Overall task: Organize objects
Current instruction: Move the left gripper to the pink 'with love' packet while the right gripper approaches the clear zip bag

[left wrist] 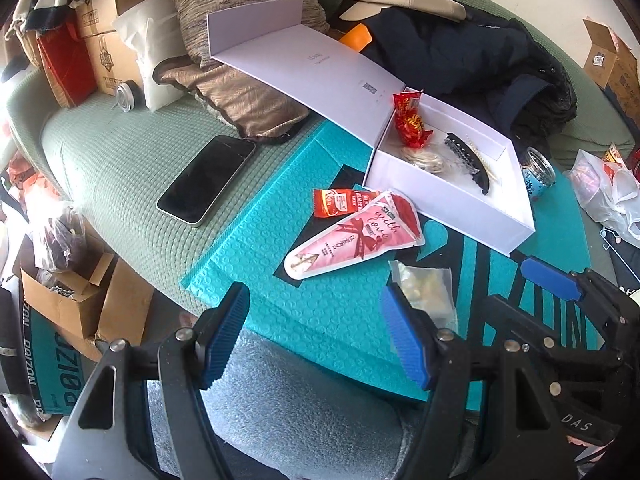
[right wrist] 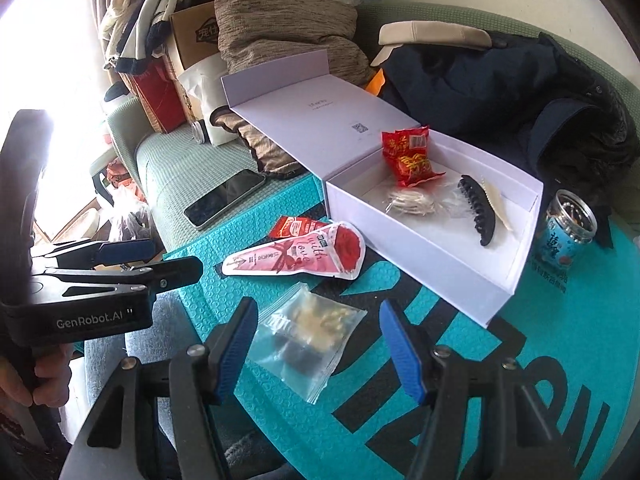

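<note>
An open white box sits on a teal bubble mailer. It holds a red snack packet, a black hair claw and a pale bundle of ties. In front of the box lie a pink cone-shaped pouch, a red sachet and a clear zip bag. My left gripper is open over the mailer's near edge with nothing between its fingers. My right gripper is open, its pads astride the zip bag and clear of it.
A black phone lies on the green cushion to the left. A blue can stands right of the box. Pillows, a dark jacket, cardboard boxes and plastic bags crowd the surroundings.
</note>
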